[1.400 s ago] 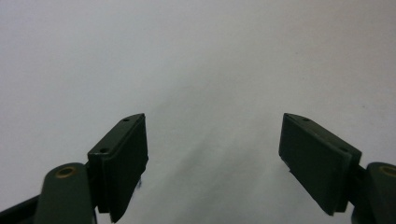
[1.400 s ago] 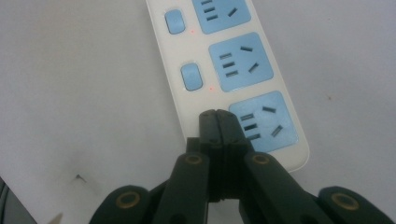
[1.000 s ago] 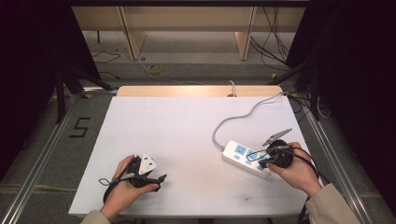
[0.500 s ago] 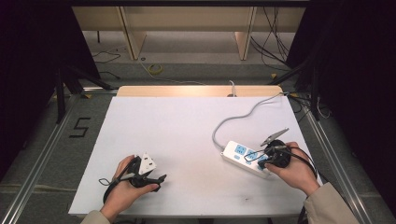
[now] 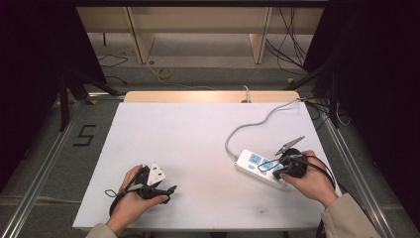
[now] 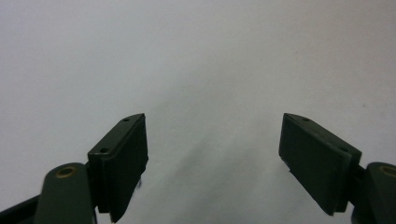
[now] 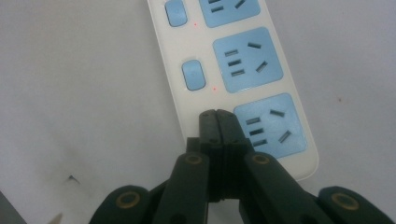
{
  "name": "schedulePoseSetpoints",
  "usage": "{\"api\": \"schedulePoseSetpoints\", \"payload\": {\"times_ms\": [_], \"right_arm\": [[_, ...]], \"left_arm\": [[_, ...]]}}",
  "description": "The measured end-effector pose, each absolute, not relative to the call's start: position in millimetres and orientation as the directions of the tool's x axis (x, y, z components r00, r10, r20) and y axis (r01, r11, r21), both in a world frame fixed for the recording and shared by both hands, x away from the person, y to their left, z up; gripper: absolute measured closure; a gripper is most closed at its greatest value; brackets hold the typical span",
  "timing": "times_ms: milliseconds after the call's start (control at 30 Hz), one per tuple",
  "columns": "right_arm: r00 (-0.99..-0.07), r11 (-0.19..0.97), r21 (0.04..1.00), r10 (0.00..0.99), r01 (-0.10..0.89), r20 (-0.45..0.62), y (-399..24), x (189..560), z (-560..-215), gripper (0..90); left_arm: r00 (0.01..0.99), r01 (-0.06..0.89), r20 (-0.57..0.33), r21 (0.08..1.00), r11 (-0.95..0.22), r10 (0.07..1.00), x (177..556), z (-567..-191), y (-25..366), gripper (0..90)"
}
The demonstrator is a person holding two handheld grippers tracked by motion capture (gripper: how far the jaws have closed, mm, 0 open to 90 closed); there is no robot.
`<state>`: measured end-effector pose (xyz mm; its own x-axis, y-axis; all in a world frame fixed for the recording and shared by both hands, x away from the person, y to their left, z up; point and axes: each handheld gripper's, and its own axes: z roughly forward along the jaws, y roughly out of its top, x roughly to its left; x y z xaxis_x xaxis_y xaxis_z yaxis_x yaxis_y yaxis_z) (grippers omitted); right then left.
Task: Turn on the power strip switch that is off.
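We work a power strip with jaws pressed together.

On the white table (image 5: 198,144), the power strip (image 5: 257,166) lies at our right, long axis slanting toward the near right edge. Our right gripper (image 7: 217,119), clenched on nothing, tips over its nearest switch; our left gripper (image 6: 212,154) rests released, well apart.

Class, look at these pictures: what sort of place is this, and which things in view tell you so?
Probably a lab or recording workspace: a white-covered table, loose cables on the floor, floor rails beside it, and a white power strip set out for handling.
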<state>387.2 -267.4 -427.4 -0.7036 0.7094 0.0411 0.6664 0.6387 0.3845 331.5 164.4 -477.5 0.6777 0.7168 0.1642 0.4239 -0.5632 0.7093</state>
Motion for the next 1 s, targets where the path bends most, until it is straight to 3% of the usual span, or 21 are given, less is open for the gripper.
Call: {"api": "schedulePoseSetpoints", "payload": {"times_ms": [1000], "right_arm": [[-0.707,0.654,0.354,0.707,0.669,0.030,-262.7,388.4,-428.2,90.0]], "left_arm": [[0.677,0.424,0.165,0.708,-0.564,0.717,331.3,-477.1,164.2,23.7]]}}
